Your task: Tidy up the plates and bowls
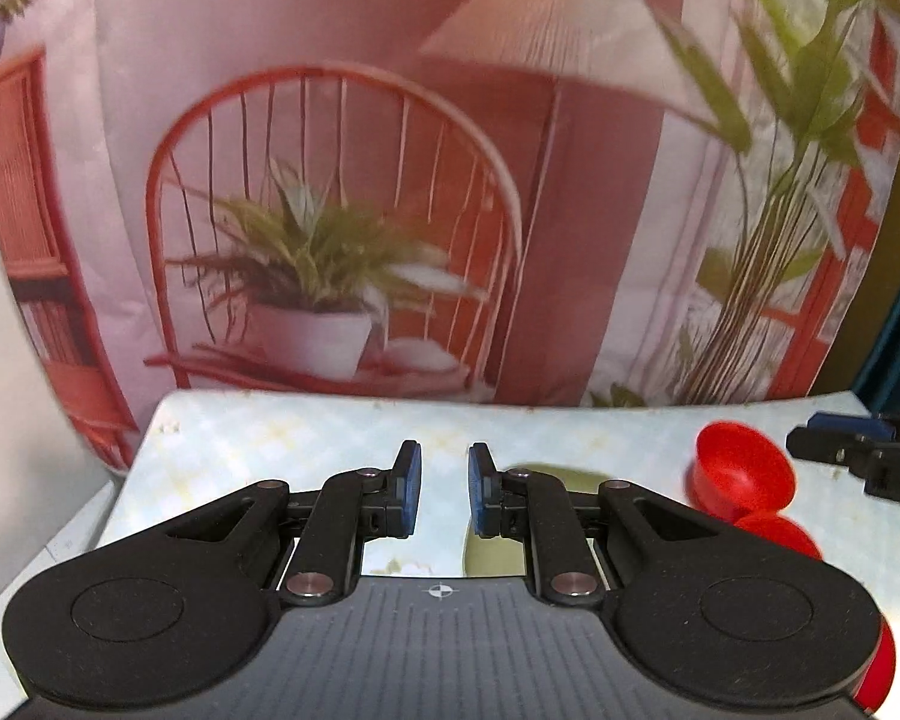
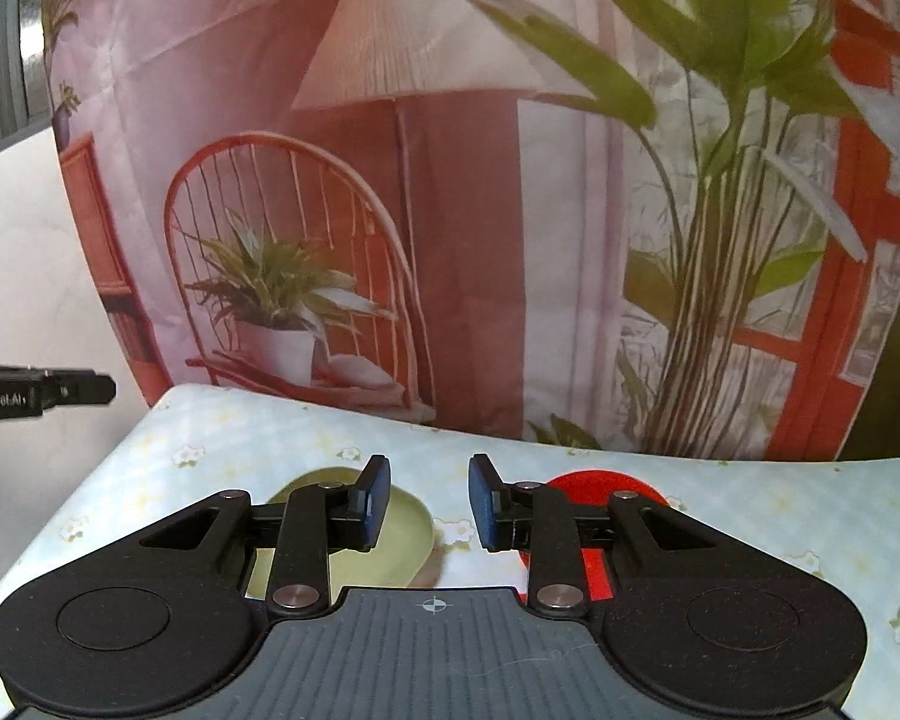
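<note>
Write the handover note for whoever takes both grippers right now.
Left gripper: jaws open, empty, above the table.
Right gripper: jaws open, empty.
Things: red bowl tilted at the left view's right side, more red beneath it; in the right view, green dish lies left of a red dish, apart.
Done: nothing visibly stacked.
Left: gather the dishes and stack like with like.

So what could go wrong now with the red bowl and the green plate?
1. In the left wrist view the red bowl looks tipped on its side, so it might roll if nudged.
2. The right gripper is open with the green plate partly hidden under its fingers; closing blind could miss the rim.
3. The tablecloth could bunch up if dragged.
</note>
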The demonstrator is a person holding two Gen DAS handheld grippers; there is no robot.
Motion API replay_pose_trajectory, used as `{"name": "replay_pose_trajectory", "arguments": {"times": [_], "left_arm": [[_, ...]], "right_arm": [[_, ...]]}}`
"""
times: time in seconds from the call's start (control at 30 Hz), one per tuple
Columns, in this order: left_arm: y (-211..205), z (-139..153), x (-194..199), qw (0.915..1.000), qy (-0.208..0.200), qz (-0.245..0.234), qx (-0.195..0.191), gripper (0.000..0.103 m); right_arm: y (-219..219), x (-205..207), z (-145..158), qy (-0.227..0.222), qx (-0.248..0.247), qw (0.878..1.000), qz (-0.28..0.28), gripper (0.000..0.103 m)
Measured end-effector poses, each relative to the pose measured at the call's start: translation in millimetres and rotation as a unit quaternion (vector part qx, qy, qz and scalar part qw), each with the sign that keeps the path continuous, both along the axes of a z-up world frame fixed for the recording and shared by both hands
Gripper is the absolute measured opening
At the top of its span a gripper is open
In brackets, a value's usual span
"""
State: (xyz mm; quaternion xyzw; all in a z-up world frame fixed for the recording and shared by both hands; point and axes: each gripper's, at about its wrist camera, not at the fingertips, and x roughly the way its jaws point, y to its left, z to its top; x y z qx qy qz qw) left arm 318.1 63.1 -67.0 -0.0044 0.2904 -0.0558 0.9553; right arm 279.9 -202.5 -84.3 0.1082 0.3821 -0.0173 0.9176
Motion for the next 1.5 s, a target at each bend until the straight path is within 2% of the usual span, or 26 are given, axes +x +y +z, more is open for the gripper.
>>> {"name": "replay_pose_trajectory", "arguments": {"times": [0.3,0.5,0.63,1.07,1.23,1.33,1.4,1.43,1.5], "left_arm": [[1.8,-36.4,20.2,0.9988,0.048,-0.004,0.005,0.018],[9.1,-63.3,28.1,0.9966,0.080,-0.005,-0.017,0.019],[10.4,-80.0,34.5,0.9951,0.095,-0.012,-0.025,0.031],[6.1,-123.2,49.7,0.9888,0.136,-0.023,-0.058,0.031],[4.3,-133.3,55.3,0.9870,0.143,-0.025,-0.070,0.031],[3.2,-137.7,56.5,0.9856,0.148,-0.030,-0.077,0.030],[2.6,-138.8,57.4,0.9850,0.147,-0.034,-0.082,0.022],[1.9,-138.8,58.0,0.9847,0.147,-0.038,-0.084,0.019],[-1.1,-137.3,59.0,0.9851,0.148,-0.041,-0.078,0.019]], "right_arm": [[-10.6,18.4,-33.3,0.028,0.013,1.000,0.002,0.027],[-13.6,30.5,-52.0,0.043,0.032,0.999,0.003,0.029],[-10.4,40.9,-64.6,0.055,0.037,0.998,0.006,0.030],[5.8,76.1,-111.0,0.116,0.025,0.993,0.011,0.032],[3.3,83.2,-128.1,0.147,0.048,0.988,-0.005,0.032],[6.1,86.0,-136.3,0.162,0.045,0.986,-0.001,0.032],[6.4,86.5,-140.6,0.170,0.052,0.984,-0.003,0.030],[6.9,87.0,-142.0,0.174,0.055,0.983,-0.001,0.026],[8.7,87.8,-143.6,0.179,0.056,0.982,0.005,0.020]]}}
